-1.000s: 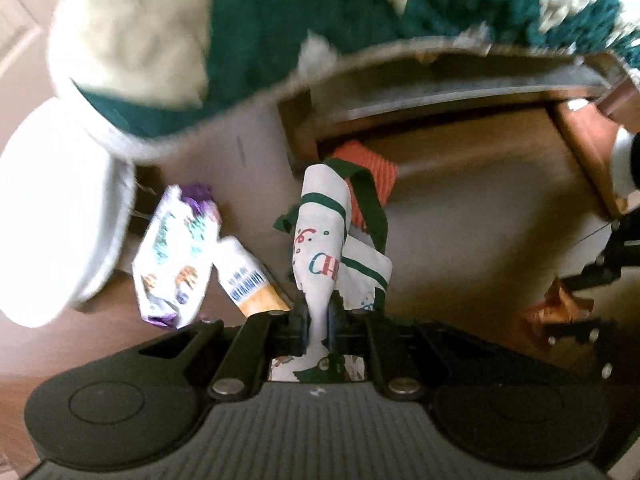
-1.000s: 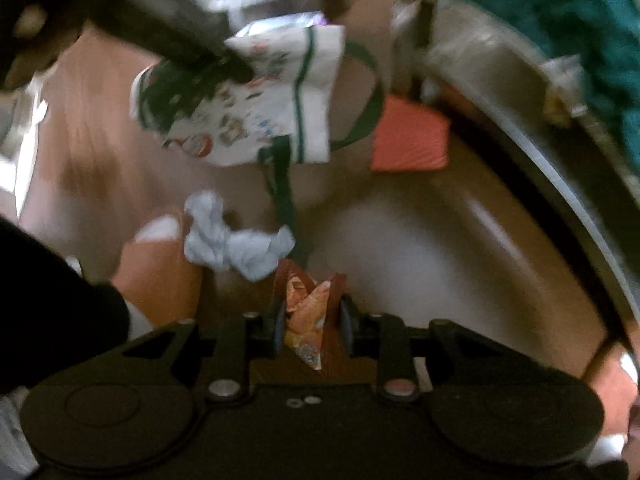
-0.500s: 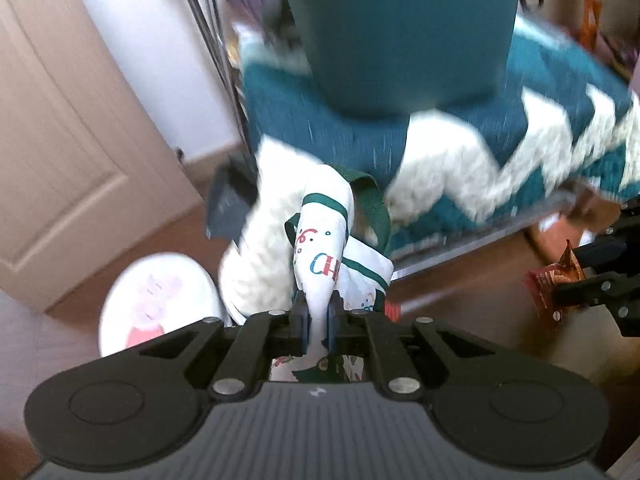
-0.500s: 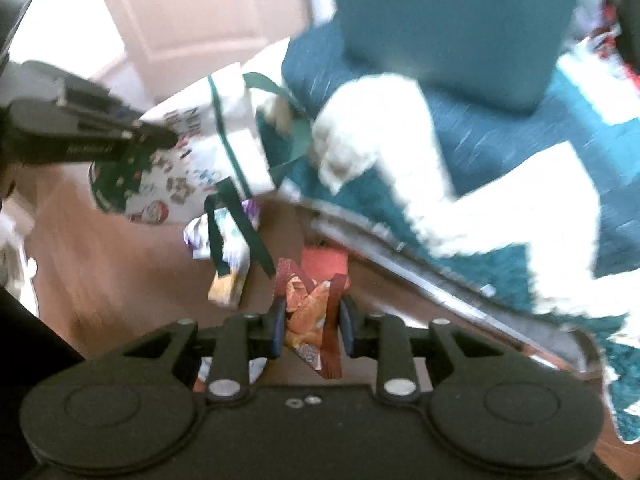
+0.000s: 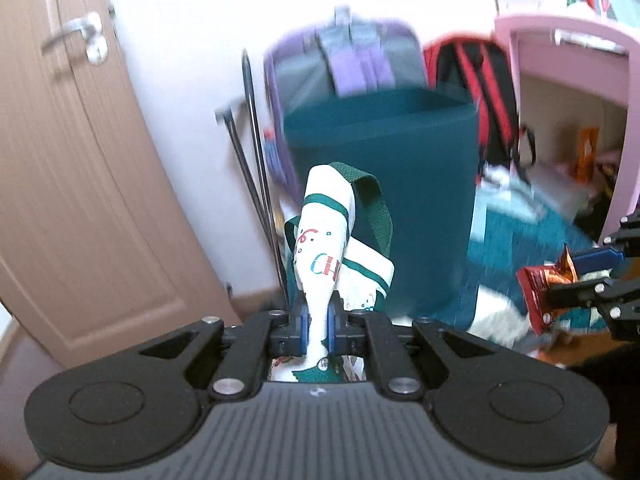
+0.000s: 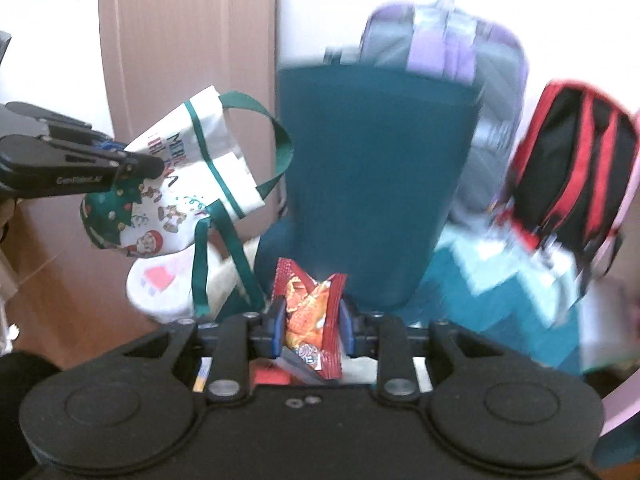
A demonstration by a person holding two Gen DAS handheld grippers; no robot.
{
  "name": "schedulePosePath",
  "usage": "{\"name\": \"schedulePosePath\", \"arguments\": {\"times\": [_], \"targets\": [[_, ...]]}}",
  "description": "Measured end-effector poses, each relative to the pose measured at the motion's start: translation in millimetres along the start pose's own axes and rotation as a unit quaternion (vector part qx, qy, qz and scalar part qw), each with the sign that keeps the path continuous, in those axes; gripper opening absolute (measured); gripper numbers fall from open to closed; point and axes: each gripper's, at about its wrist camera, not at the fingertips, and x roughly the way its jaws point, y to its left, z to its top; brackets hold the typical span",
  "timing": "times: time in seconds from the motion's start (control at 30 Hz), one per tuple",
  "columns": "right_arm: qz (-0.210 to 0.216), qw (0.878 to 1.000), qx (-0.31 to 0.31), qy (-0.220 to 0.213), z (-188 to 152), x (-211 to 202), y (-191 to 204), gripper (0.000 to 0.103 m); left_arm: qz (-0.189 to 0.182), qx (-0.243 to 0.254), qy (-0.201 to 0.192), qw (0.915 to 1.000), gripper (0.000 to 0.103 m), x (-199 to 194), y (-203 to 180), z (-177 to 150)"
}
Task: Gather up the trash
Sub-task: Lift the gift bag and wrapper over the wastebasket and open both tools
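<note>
My left gripper [image 5: 317, 322] is shut on the white Christmas-print tote bag [image 5: 324, 248] with green straps and holds it in the air. The bag also shows in the right wrist view [image 6: 176, 184], hanging from the left gripper [image 6: 152, 166] at the left. My right gripper [image 6: 312, 326] is shut on a red and orange snack wrapper [image 6: 310, 316]. In the left wrist view the wrapper [image 5: 540, 284] and the right gripper [image 5: 560, 286] are at the right edge, apart from the bag.
A teal cushion [image 6: 376, 184] stands upright on a bed with a teal and white blanket [image 5: 520, 236]. A purple backpack [image 6: 448, 44] and a red-black backpack [image 6: 576, 168] lean behind it. A brown door [image 5: 76, 184] is left. A pink shelf [image 5: 568, 40] is right.
Both grippers have risen and tilted up from the floor to face the bed, cushion and wall. Each still holds its item. The floor trash has left view.
</note>
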Motion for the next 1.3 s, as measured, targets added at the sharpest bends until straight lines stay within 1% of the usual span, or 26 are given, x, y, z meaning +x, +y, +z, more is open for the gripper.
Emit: {"name": "schedulePosePath", "arguments": {"times": [0.13, 0.23, 0.4, 0.5, 0.6, 0.73, 0.87, 1.07, 1.2, 1.3], "targets": [[-0.022, 0.999, -0.009, -0.045, 32.5, -31.6, -11.0, 0.026, 0.01, -0.007, -0.045, 0.9989, 0.009, -31.2, -4.2, 34.4], [-0.035, 0.997, -0.011, -0.073, 50.6, -49.7, -19.5, 0.026, 0.015, -0.008, -0.077, 0.9969, 0.009, -52.3, -9.5, 60.1], [-0.057, 0.992, -0.007, -0.116, 86.9, -66.0, -34.6, 0.026, 0.032, -0.001, -0.13, 0.991, 0.009, -75.7, -15.9, 102.9], [-0.071, 0.988, -0.009, -0.136, 111.2, -71.2, -40.2, 0.026, 0.043, -0.002, -0.154, 0.9872, 0.009, -80.6, -17.5, 130.4], [-0.081, 0.986, -0.006, -0.148, 131.9, -71.3, -47.2, 0.026, 0.051, -0.002, -0.164, 0.9852, 0.009, -76.0, -17.3, 156.1], [-0.086, 0.985, 0.0, -0.153, 152.6, -63.8, -55.6, 0.027, 0.056, -0.003, -0.167, 0.9844, 0.009, -58.6, -17.7, 179.2], [-0.083, 0.986, 0.009, -0.146, 168.4, -43.7, -62.6, 0.027, 0.055, -0.006, -0.157, 0.9861, 0.009, -31.8, -20.7, 195.5], [-0.073, 0.991, 0.031, -0.11, 181.0, 8.4, -71.9, 0.027, 0.04, -0.009, -0.112, 0.9928, 0.009, 32.2, -26.8, 207.9], [-0.07, 0.994, 0.03, -0.083, 179.6, 45.4, -74.7, 0.027, 0.027, -0.01, -0.076, 0.9967, 0.009, 76.1, -31.0, 203.9], [-0.06, 0.996, 0.029, -0.058, 176.8, 71.4, -78.1, 0.027, 0.012, -0.012, -0.046, 0.9988, 0.009, 107.8, -32.8, 197.2]]}}
